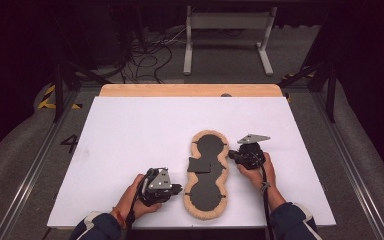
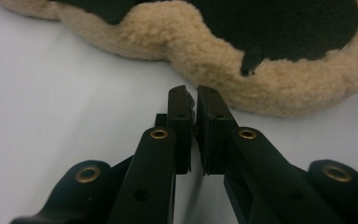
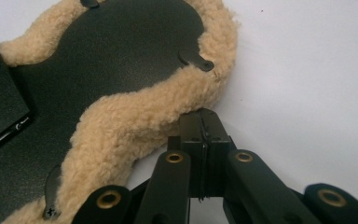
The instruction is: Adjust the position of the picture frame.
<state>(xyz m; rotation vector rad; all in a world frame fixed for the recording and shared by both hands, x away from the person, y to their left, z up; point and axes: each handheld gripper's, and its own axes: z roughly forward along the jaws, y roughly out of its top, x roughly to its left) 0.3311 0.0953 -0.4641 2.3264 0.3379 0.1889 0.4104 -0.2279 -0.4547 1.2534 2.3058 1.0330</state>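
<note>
**Two grippers close in on fleece-edged pad**

A black flap at the pad's waist is hard to identify. The fleece-trimmed black pad [image 1: 207,172] lies on the white tabletop [image 1: 130,135], long axis running away from the person. The left hand-held gripper [image 1: 179,189] and right hand-held gripper [image 1: 232,156] flank it, jaws pinched together, empty.

pad [image 1: 207,172]: black face, tan fleece edge | table [image 1: 130,135]: white | tools: black, brass rivets
</note>
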